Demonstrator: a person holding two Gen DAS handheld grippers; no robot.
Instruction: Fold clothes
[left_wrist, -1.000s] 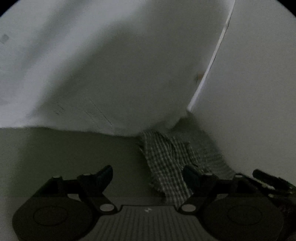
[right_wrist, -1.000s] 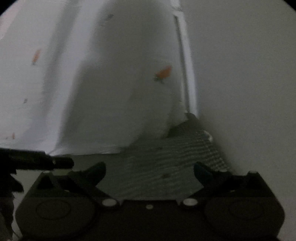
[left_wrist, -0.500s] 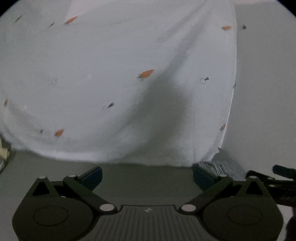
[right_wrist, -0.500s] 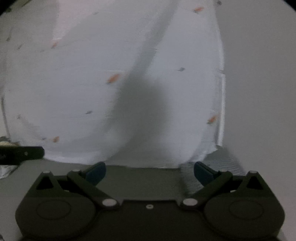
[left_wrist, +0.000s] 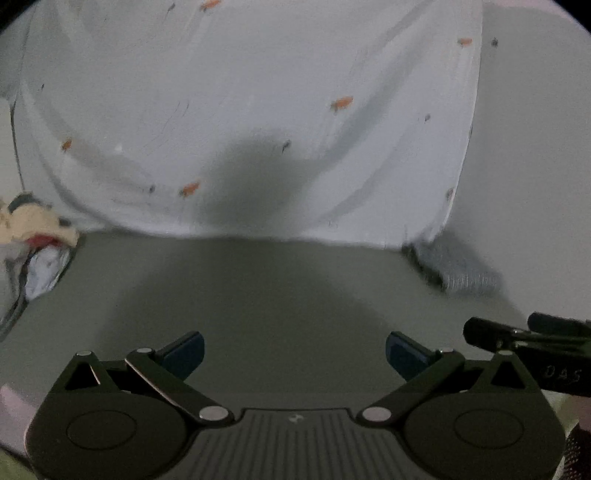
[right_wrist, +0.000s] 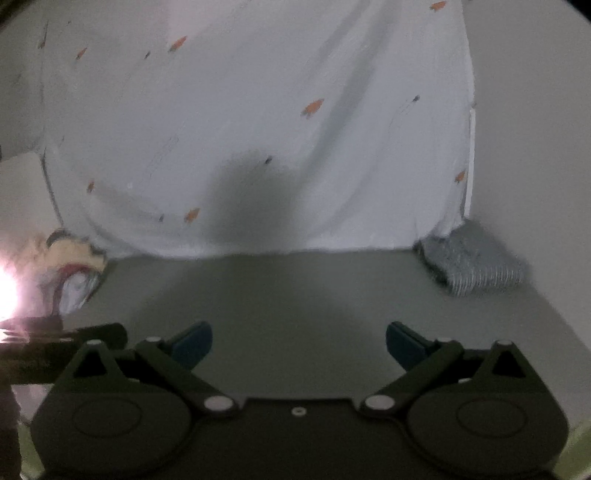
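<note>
White printed cloth (left_wrist: 258, 110) near edge straight, bare grey surface (left_wrist: 280, 295) before it

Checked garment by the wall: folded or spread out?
Folded: the checked garment lies as a small, compact stack with layered edges beside the white sheet.

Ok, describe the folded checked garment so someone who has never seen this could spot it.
Find the big white sheet with small orange prints hanging at the back. At its lower right corner, on the grey surface, lies the folded garment: small, grey, finely checked, unlike the loose cream-and-red pile at far left.
</note>
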